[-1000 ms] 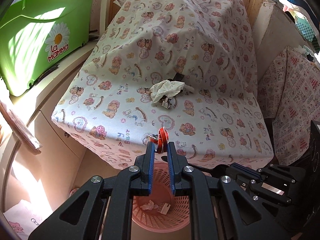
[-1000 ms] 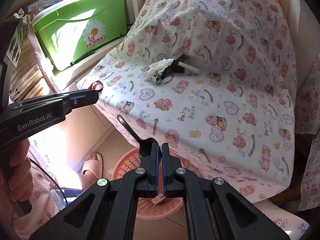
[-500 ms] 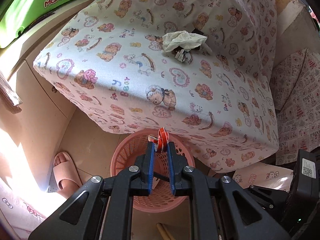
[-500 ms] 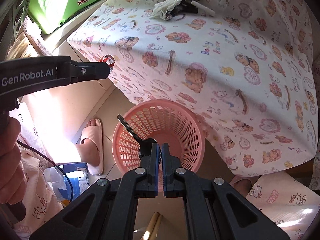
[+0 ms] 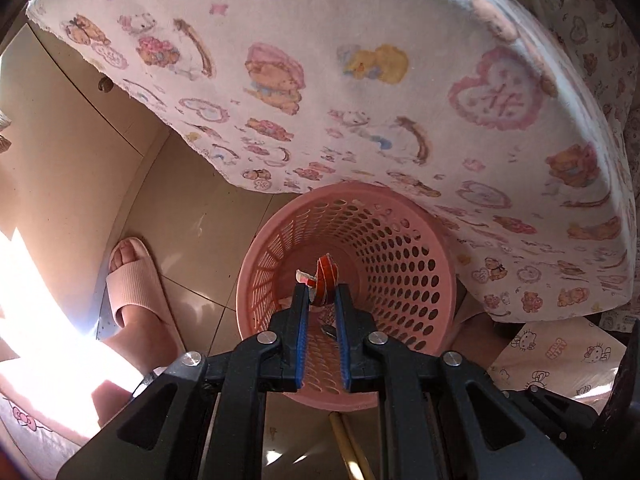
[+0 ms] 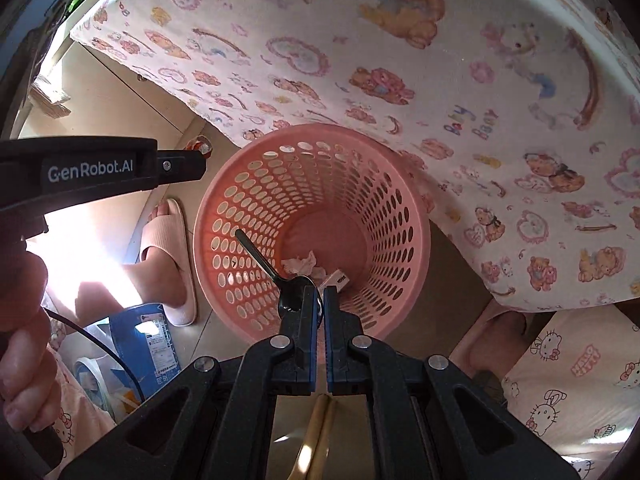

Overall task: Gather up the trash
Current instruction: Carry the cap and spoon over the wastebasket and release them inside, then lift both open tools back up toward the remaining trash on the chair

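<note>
A printed cloth (image 6: 400,40) with bears and hearts is draped over the surface above the basket; the words "Baby Bear" can be read on it in blue. Below its hanging edge a pink perforated basket (image 6: 248,216) stands on the tiled floor, with crumpled white paper (image 6: 300,264) lying at its bottom. A foot in a pink slipper (image 6: 170,236) is seen on the floor to the left of the basket, and cloth printed "Hello Kitty" (image 6: 580,364) lies to its right.

The left tool (image 5: 322,292) is held above the mouth of the basket, its fingers clamped on a small red and white wrapper scrap (image 5: 326,278) that stands up between the tips. In the right wrist view its side is marked "GenRobot.AI", left of the basket rim.

The right tool (image 6: 319,292) is held over the near rim of the basket, closed on the bowl of a black plastic spoon (image 6: 292,294). The spoon's long axis runs up and to the left, the handle end pointing toward the basket's left wall.
</note>
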`<move>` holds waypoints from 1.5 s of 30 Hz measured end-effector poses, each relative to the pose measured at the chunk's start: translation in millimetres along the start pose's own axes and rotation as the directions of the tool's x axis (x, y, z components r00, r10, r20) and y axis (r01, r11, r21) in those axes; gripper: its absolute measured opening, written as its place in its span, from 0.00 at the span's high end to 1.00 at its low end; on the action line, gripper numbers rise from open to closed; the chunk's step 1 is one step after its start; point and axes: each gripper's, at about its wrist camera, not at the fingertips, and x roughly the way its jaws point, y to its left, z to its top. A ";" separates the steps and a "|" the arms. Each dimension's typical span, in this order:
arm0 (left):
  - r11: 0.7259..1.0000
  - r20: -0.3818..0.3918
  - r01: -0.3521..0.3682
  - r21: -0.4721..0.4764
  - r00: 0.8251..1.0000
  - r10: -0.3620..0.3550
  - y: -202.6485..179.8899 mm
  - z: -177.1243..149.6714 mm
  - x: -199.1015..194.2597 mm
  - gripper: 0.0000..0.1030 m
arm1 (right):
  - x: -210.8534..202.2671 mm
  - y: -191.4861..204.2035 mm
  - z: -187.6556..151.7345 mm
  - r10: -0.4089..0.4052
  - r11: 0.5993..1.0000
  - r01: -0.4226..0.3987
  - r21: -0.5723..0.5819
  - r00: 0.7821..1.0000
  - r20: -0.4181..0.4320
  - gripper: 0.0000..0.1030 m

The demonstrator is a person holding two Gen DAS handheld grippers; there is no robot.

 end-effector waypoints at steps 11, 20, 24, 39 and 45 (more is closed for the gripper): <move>0.998 -0.148 -0.054 -0.042 0.988 0.047 18.4 -6.7 59.3 0.88 | 45.4 -4.6 -4.2 -0.036 0.999 0.039 0.030 0.995 -0.098 0.97; 0.996 -0.166 -0.084 -0.001 0.983 0.083 15.1 -11.2 70.4 0.87 | 60.8 -13.0 -4.6 -0.047 0.998 0.052 0.038 0.993 -0.109 0.97; 0.997 -0.159 -0.080 0.003 0.984 0.080 12.7 -10.3 67.0 0.84 | 61.4 -12.0 -5.0 -0.076 0.996 0.080 0.032 0.993 -0.095 0.96; 0.988 -0.015 -0.147 0.039 0.989 0.147 2.0 0.2 18.9 0.60 | 51.8 -4.6 -5.5 -0.066 0.997 0.068 0.023 0.994 -0.089 0.57; 0.983 0.138 -0.176 0.055 0.976 0.167 -3.6 6.2 -28.5 0.58 | 17.3 -5.1 -0.8 -0.092 0.995 0.090 0.048 0.995 0.044 0.57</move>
